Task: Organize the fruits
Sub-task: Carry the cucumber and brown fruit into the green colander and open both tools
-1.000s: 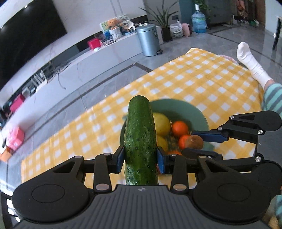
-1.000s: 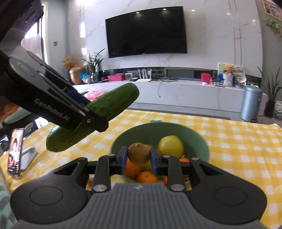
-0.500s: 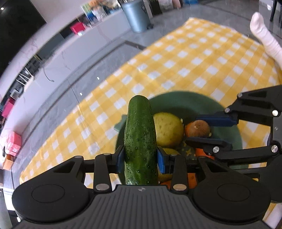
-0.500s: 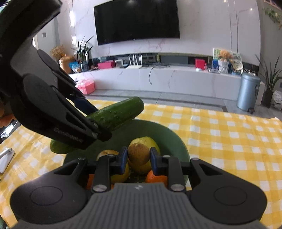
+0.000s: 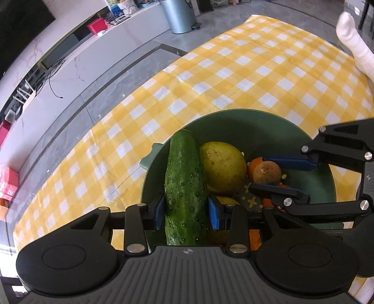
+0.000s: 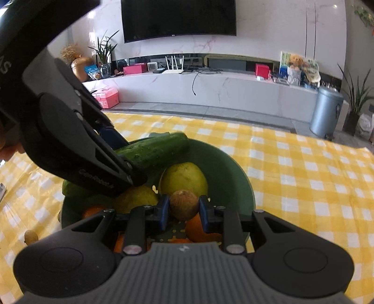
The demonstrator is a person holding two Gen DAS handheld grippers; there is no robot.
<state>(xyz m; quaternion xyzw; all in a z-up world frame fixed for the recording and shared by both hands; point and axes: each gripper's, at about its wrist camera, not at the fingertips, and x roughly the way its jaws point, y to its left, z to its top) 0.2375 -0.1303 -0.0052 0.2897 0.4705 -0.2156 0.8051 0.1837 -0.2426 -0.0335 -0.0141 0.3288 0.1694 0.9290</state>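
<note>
Green cucumber near end hidden behind left gripper body

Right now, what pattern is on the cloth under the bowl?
Yellow and white checks on the cloth, clearest in the left wrist view.

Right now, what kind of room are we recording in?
Most likely a home living room. A large wall-mounted TV hangs above a long white media console that holds a router and boxes, with potted plants to the side and a yellow checked cloth under the fruit bowl.
</note>
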